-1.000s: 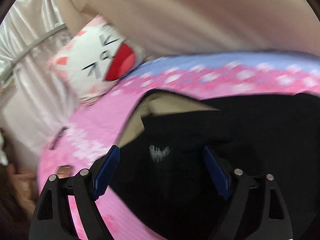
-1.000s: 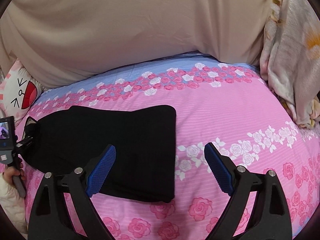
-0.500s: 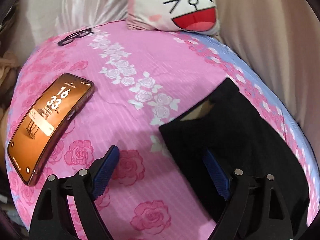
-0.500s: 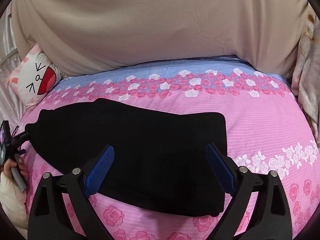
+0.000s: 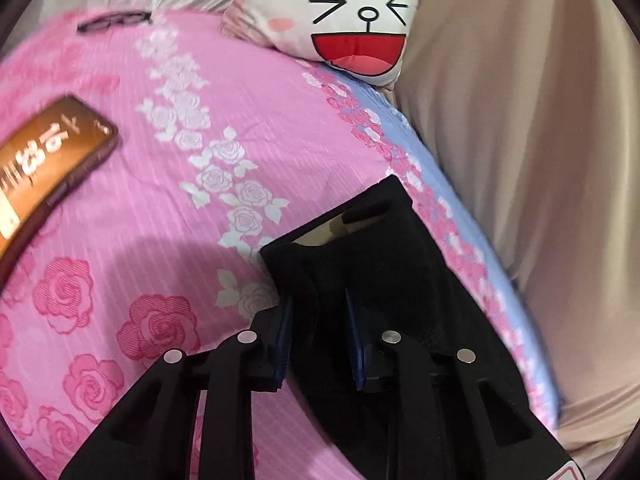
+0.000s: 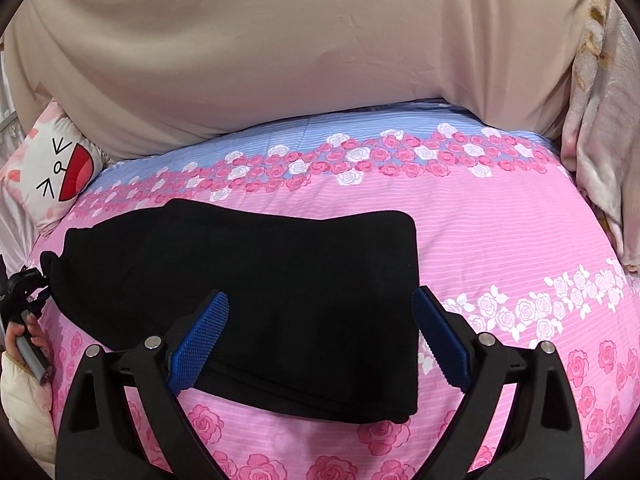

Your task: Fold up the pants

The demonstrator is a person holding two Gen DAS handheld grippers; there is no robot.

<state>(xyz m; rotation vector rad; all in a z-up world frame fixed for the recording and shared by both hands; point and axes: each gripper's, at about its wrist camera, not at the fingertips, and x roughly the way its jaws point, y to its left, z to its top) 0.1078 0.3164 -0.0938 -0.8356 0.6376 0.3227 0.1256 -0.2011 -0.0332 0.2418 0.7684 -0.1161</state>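
Black pants (image 6: 260, 280) lie folded lengthwise across the pink rose bedspread (image 6: 500, 240), waist end at the left. In the left wrist view the waist corner (image 5: 400, 264) shows a pale inner lining. My left gripper (image 5: 318, 300) is at that corner, its jaws closing, with a bunched fold of black cloth filling the gap between the blue pads. My right gripper (image 6: 320, 300) hovers open over the right end of the pants, one pad on each side of the cloth's width and neither touching it.
A phone (image 5: 48, 184) with a lit screen and a pair of glasses (image 5: 116, 22) lie on the bed left of the pants. A laughing-face cushion (image 5: 352, 28) leans at the head. Beige cloth (image 6: 300, 48) rises behind, and a pale blanket (image 6: 600, 120) hangs at the right.
The left gripper swung round to the waist corner, then narrowed its wide jaws onto the black cloth. The right gripper shifted slightly and stayed open over the pants.
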